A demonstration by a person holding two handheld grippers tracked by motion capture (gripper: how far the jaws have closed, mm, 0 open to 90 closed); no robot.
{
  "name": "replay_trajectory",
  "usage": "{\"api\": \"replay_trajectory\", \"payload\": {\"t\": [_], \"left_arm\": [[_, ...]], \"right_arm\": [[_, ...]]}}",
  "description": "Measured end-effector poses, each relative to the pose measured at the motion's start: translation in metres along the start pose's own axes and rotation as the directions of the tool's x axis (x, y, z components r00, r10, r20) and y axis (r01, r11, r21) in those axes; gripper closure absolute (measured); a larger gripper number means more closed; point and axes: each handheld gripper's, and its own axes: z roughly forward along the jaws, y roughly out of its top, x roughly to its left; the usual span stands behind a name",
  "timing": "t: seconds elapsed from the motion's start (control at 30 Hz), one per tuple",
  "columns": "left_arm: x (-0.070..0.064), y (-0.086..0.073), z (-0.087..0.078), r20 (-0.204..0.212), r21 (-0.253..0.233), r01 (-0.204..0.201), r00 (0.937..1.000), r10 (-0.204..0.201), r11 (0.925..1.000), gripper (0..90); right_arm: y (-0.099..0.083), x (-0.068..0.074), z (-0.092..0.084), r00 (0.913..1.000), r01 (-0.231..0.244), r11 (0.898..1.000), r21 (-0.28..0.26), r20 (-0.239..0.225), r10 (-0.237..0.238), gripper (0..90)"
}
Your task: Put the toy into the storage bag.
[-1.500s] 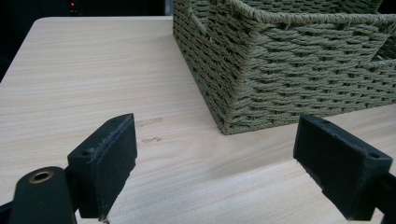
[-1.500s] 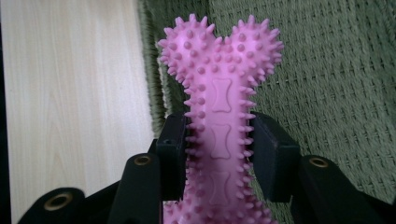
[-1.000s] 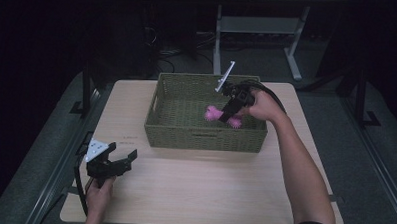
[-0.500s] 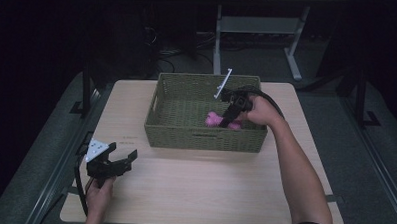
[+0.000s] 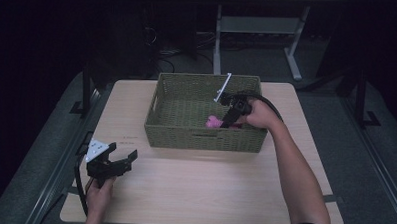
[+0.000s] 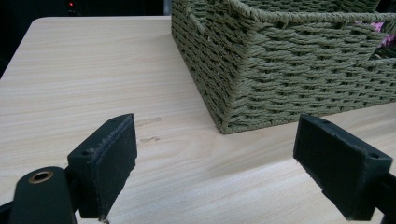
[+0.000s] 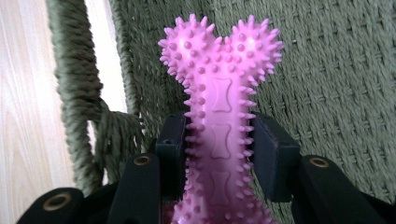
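Right claw (image 7: 219,140) pinches pink spiked bone toy (image 7: 219,93) inside green woven basket (image 5: 185,134); left claw (image 6: 224,177) spread over worktop (image 5: 208,192).

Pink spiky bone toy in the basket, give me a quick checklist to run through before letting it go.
1. Grip on the pink bone toy: the right hand-held gripper has both jaws pressed on its shaft. Ok.
2. Toy is inside the woven basket: in the high view it sits within the walls. Ok.
3. Toy resting on the basket floor: contact is not visible. Cannot tell.
4. Basket floor near the toy free of other things: none seen in the high view. Ok.
5. Left hand-held gripper out of the way: open, over the table, apart from the basket. Ok.
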Motion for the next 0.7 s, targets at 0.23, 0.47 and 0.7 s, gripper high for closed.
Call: {"api": "replay_trajectory", "payload": {"t": [0.23,0.47,0.7], "left_arm": [[0.0000,0.0000,-0.0003,0.000,-0.001,0.002,1.0000,-0.002,1.0000,13.0],[0.0003,0.0000,-0.0003,0.000,-0.001,0.006,1.0000,-0.006,1.0000,13.0],[-0.0013,0.0003,0.0004,-0.001,-0.001,0.002,1.0000,-0.002,1.0000,13.0]], "right_arm": [[-0.0008,-0.0016,0.0048,0.9999,-0.005,1.000,0.007,-0.014,0.005,57.7],[0.0004,-0.0021,0.0080,0.9998,-0.005,1.000,0.010,-0.020,0.005,57.4],[0.0003,-0.0033,0.0045,0.9993,-0.028,0.999,-0.026,-0.025,0.027,51.0]]}}
